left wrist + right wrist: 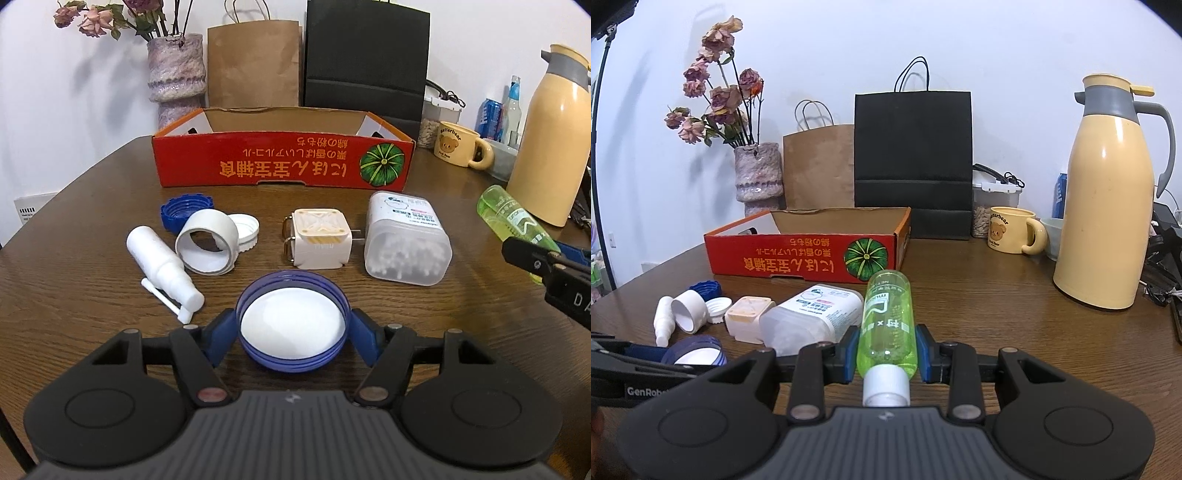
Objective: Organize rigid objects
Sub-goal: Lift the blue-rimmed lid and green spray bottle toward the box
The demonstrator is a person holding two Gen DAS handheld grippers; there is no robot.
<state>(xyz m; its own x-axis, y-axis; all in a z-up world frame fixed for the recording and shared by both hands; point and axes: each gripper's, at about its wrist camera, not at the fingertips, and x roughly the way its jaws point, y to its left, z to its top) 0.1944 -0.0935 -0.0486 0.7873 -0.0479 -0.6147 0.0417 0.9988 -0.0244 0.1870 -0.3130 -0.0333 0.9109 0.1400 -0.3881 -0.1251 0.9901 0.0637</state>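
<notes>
The left wrist view looks down on a row of small things on the brown desk [92,206] that the right wrist view shows only edge-on and partly hidden: a white spray bottle [162,260] lying on its side, a white ring-shaped cap [207,242] leaning on a blue scalloped cap [183,212] and a small white ribbed cap [245,229], a cream wall plug [319,240] with its prongs sideways, and a clear box of cotton swabs [406,238] on its side. The right wrist view alone shows the full height of the yellow thermos jug [1108,206], the dried roses [716,92] above their vase, and the red cardboard tray [809,254] seen at an angle, standing open at the far side of the desk. The left gripper [291,328] has its blue fingers [221,339] closed against the two sides of a blue lid [291,321], which faces up showing a white liner inside a threaded rim, low over the desk in front of the row. The right gripper [886,350] has its fingers pressed on a translucent green bottle [888,325] with a white neck toward the camera, held lengthwise off the desk, right of the swab box.
</notes>
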